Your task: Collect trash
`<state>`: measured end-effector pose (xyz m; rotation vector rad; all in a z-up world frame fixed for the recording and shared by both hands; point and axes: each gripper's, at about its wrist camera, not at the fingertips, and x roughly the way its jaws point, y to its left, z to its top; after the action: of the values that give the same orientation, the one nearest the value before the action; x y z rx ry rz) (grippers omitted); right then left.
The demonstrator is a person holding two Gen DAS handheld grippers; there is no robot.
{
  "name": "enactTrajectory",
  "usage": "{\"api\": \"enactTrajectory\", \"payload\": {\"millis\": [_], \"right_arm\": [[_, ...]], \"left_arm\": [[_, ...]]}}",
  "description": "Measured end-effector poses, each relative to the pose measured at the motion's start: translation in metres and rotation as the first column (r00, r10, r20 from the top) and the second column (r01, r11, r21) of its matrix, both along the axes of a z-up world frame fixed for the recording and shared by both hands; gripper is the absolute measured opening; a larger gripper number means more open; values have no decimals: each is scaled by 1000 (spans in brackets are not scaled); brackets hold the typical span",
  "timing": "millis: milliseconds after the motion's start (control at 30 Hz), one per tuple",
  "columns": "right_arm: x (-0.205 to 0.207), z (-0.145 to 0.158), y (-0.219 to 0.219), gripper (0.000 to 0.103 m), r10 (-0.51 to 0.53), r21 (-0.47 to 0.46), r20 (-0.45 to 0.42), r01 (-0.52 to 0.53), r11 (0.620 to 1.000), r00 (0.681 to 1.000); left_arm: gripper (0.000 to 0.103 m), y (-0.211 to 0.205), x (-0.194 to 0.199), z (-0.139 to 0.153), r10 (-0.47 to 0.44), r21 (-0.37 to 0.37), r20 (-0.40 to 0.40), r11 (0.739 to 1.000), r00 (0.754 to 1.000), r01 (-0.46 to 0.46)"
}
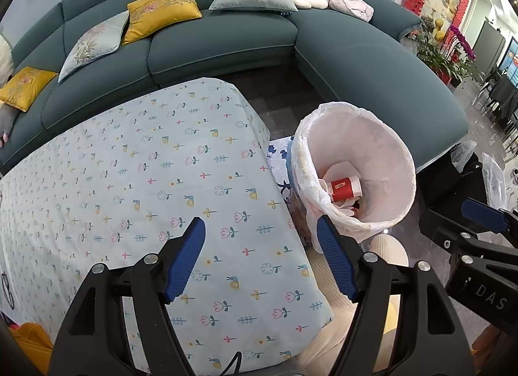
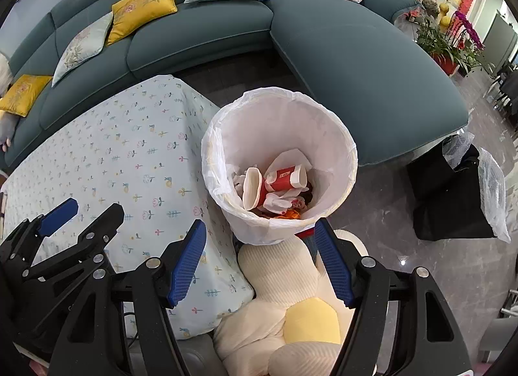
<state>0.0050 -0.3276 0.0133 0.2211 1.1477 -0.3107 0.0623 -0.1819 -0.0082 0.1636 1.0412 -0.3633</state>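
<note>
A white-lined trash bin (image 1: pixel 398 149) stands on the floor by the table's right end; it also shows in the right wrist view (image 2: pixel 336 136). Inside lie red paper cups (image 2: pixel 281 178), crumpled paper and wrappers; one cup (image 1: pixel 343 188) shows in the left wrist view. My left gripper (image 1: pixel 260 230) is open and empty above the table's right edge. My right gripper (image 2: pixel 259 233) is open and empty, just in front of the bin, above a flower cushion. The right gripper also shows in the left wrist view (image 1: pixel 469 220), the left one in the right wrist view (image 2: pixel 87 210).
A table with a flowered cloth (image 1: pixel 145 181) fills the left. A cream flower cushion (image 2: pixel 291 304) lies below the bin. A teal corner sofa (image 1: pixel 226 45) with cushions runs behind. A black bag (image 2: pixel 446 194) and potted flowers (image 2: pixel 453 42) stand at right.
</note>
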Motion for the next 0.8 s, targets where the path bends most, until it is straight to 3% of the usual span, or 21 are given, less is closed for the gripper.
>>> {"api": "enactTrajectory", "payload": {"millis": [800], "right_arm": [[1, -4, -5, 68, 8, -9, -25, -8, 1000, 1000]], "left_arm": [[68, -1, 0, -3, 8, 2, -9, 1000, 1000, -8]]}}
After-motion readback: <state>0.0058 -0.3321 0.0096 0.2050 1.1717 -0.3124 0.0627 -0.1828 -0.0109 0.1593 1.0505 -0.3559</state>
